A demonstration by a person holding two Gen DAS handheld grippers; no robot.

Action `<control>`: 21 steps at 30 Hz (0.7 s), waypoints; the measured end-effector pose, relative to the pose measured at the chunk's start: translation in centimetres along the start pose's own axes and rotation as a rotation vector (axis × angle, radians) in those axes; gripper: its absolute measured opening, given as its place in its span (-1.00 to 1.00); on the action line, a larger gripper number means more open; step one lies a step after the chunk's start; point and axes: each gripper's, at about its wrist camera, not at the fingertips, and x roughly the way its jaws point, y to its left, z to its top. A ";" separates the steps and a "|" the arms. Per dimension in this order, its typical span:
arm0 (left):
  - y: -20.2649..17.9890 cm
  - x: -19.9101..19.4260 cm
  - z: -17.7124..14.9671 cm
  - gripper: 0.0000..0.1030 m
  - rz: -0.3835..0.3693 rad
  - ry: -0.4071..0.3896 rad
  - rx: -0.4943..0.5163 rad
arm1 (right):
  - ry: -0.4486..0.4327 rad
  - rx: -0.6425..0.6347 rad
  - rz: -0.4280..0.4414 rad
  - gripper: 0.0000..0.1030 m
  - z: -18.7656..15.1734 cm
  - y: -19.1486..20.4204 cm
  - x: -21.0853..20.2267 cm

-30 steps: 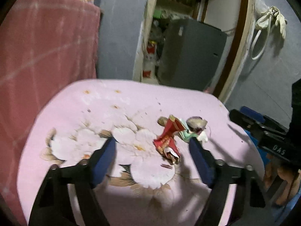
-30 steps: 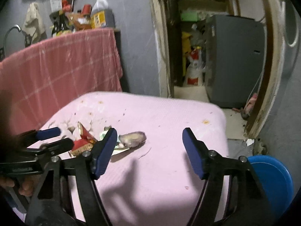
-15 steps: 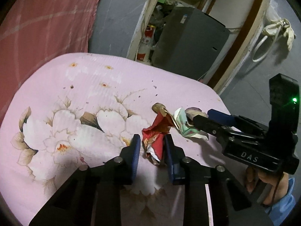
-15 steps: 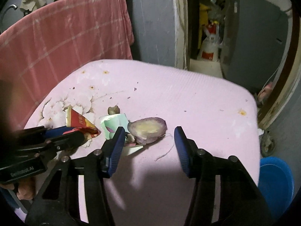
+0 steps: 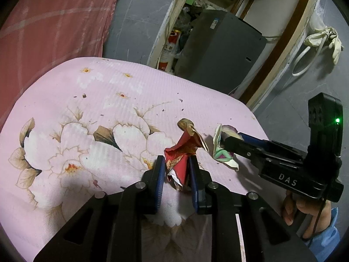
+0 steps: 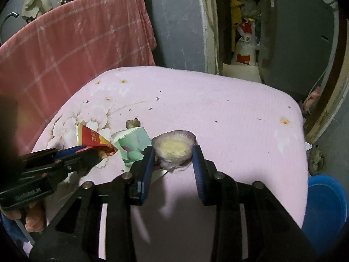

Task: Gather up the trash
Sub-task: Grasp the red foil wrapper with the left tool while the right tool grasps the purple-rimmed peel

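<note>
Since half a second ago, both of my grippers have narrowed further around their pieces of trash. My left gripper [image 5: 175, 170] now clamps a crumpled red wrapper [image 5: 182, 155], its blue pads pressed against both sides of the lower part while the upper part sticks out above the fingertips. My right gripper [image 6: 172, 152] has its pads against either side of an onion half [image 6: 173, 145], purple-skinned with a pale yellow cut face turned toward the camera; it grips the onion just above the cloth.

Between the two pieces lies a pale green paper scrap [image 6: 132, 144] with a pink pattern, touching the onion's left side and just beside the red wrapper. A small brown scrap [image 6: 132, 122] sits just beyond it.

All of this rests on a pink floral tablecloth [image 6: 229, 118] dotted with small dark crumbs. To the left hangs a red checked cloth [image 6: 76, 43]. Beyond the table stands a grey cabinet [image 6: 298, 43] in a doorway, with a white and red sack [image 6: 245, 48] beside it. A blue bucket [image 6: 325, 205] sits low at the table's right edge.
</note>
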 end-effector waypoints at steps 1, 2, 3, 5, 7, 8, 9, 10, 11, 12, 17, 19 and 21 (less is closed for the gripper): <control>0.0 -0.1 0.0 -0.66 0.000 -0.003 -0.001 | -0.011 0.001 -0.005 -0.34 -0.2 0.0 -0.3; 0.0 -0.2 -0.2 -0.67 0.001 -0.005 0.000 | -0.025 0.003 -0.011 -0.34 -0.3 0.0 -0.6; 0.0 -0.2 -0.2 -0.67 0.004 -0.008 0.002 | -0.037 0.005 -0.015 -0.34 -0.4 -0.1 -0.8; -0.2 -0.3 -0.2 -0.68 0.018 -0.010 0.013 | -0.060 0.011 -0.022 -0.34 -0.5 -0.2 -1.3; -0.6 -0.3 -0.4 -0.69 0.031 -0.013 0.026 | -0.079 0.018 -0.025 -0.34 -0.5 -0.4 -1.6; -0.8 -0.3 -0.4 -0.69 0.038 -0.015 0.033 | -0.086 0.021 -0.026 -0.34 -0.6 -0.5 -1.8; -1.0 -0.2 -0.5 -0.70 0.041 -0.016 0.037 | -0.094 0.022 -0.028 -0.35 -0.7 -0.5 -2.0; -1.1 -0.3 -0.6 -0.70 0.044 -0.019 0.041 | -0.103 0.023 -0.030 -0.35 -0.8 -0.5 -2.3; -1.2 -0.4 -0.6 -0.71 0.048 -0.024 0.046 | -0.110 0.023 -0.031 -0.35 -1.0 -0.5 -2.5; -1.4 -0.5 -0.7 -0.72 0.057 -0.032 0.055 | -0.117 0.021 -0.032 -0.35 -1.1 -0.5 -2.7; -3.3 -1.5 -1.8 -0.73 0.092 -0.060 0.132 | -0.125 0.009 -0.037 -0.36 -2.2 -0.5 -3.5; -4.0 -1.8 -2.4 -0.73 0.101 -0.064 0.155 | -0.124 0.008 -0.042 -0.36 -2.7 -0.6 -3.9; -4.2 -2.1 -2.9 -0.73 0.097 -0.071 0.152 | -0.126 0.011 -0.044 -0.37 -3.0 -0.6 -4.2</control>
